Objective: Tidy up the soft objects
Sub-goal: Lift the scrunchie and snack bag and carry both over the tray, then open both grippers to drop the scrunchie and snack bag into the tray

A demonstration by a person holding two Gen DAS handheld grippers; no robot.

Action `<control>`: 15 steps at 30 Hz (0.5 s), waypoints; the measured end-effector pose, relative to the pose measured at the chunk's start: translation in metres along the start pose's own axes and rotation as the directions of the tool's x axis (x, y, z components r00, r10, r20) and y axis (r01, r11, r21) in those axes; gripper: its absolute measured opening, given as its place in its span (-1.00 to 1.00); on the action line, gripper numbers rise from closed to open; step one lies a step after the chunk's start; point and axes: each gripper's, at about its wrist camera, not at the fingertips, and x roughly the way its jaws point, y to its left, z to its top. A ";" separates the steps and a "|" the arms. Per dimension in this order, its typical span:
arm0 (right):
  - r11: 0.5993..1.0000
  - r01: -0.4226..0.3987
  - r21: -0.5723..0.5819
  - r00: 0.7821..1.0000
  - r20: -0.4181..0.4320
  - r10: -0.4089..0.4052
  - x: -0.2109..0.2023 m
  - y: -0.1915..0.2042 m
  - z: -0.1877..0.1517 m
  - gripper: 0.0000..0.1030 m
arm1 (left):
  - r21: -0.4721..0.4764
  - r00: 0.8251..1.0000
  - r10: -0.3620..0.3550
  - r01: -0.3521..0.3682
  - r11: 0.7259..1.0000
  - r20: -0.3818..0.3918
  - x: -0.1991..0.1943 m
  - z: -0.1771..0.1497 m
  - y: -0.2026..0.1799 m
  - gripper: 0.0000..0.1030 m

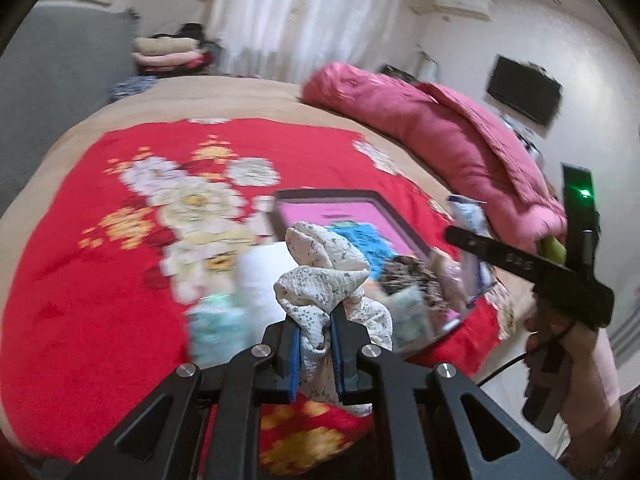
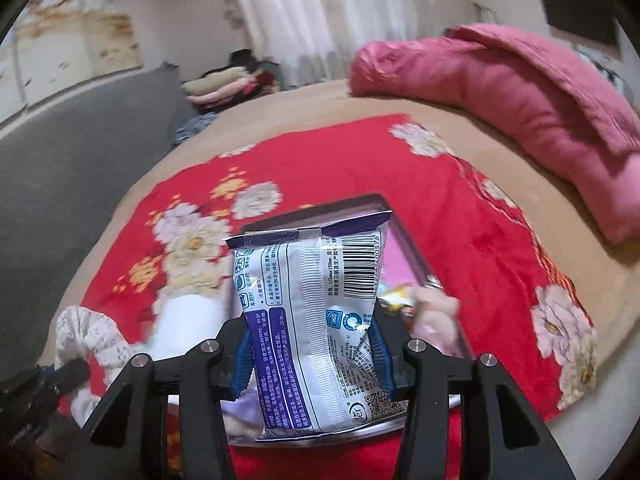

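My left gripper (image 1: 316, 344) is shut on a white floral cloth (image 1: 320, 272) and holds it up above the bed. The cloth also shows at the lower left of the right wrist view (image 2: 86, 334). My right gripper (image 2: 312, 352) is shut on a white and purple soft packet (image 2: 312, 320) with a barcode. That packet also shows at the right of the left wrist view (image 1: 468, 216). Below both lies a dark-rimmed tray (image 1: 332, 194) with a pink floor, holding a blue item (image 1: 368, 240) and a leopard-print item (image 1: 412, 276). A white roll (image 2: 188, 320) lies left of the tray.
The red flowered blanket (image 1: 100, 280) covers a tan bed (image 2: 320, 100). A rolled pink quilt (image 2: 500, 92) lies along the far right. Folded bedding (image 1: 168, 54) is stacked by the white curtain. A grey headboard (image 1: 60, 72) stands at left, and a TV (image 1: 524, 90) hangs on the wall.
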 end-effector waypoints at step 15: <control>0.999 0.031 -0.010 0.990 -0.134 -0.032 0.069 -0.031 -0.019 0.02 | 0.096 0.984 -0.014 0.031 0.995 -0.176 0.112 0.016 -0.068 -0.75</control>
